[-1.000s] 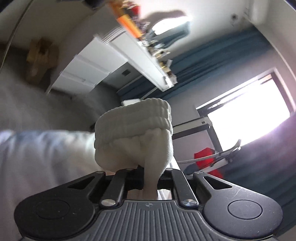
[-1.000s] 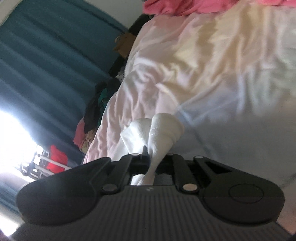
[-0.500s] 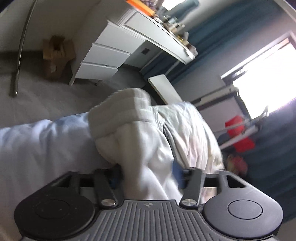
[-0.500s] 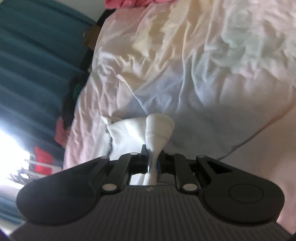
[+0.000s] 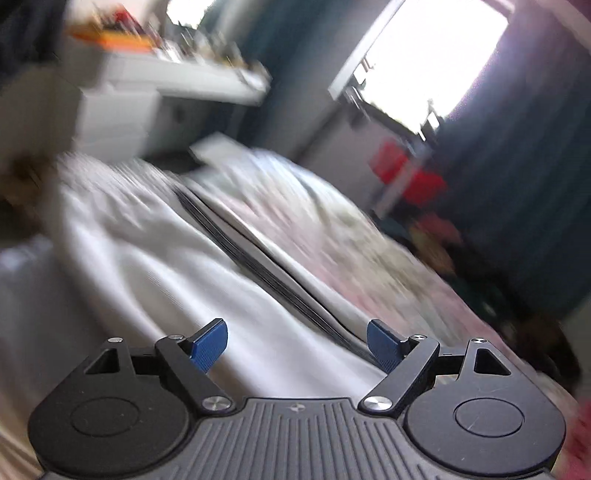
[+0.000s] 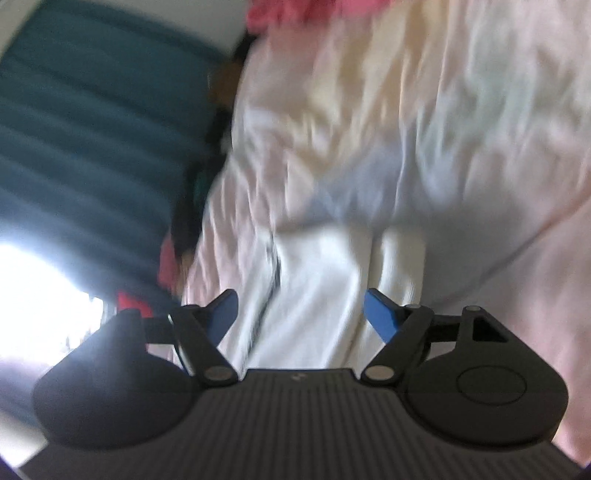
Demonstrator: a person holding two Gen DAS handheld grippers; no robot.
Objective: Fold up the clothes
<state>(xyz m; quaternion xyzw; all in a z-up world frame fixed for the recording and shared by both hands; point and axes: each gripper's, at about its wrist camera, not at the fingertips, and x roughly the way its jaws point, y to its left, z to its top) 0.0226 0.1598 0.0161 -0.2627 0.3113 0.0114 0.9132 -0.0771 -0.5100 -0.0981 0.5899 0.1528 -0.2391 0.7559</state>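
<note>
Left gripper [image 5: 297,345]: the 2 blue-padded jaws stand wide apart and are opening, pinching nothing. The white knitted garment with a dark zip line [image 5: 155,266] lies on the bed below and beyond them, apart from both pads; the view is motion-blurred.

Right gripper [image 6: 299,314]: its 2 blue-padded jaws are likewise spread and opening. The same white garment [image 6: 317,288] shows in the gap between them, lying flat on the bed, and neither pad presses on it. Whether the cloth touches the gripper body cannot be told through the blur.

Outward, left wrist view: the pale pink crumpled bedsheet [image 5: 332,229] runs to the right of the garment. Past it stand a white desk with drawers [image 5: 147,96], a dark teal curtain [image 5: 517,184], a bright window [image 5: 436,55] and a red object on a metal rack [image 5: 406,177].

Outward, right wrist view: the bedsheet [image 6: 443,110] fills the upper right, a pink cloth [image 6: 295,14] lies at its far edge, and the teal curtain [image 6: 92,129] hangs at left.
</note>
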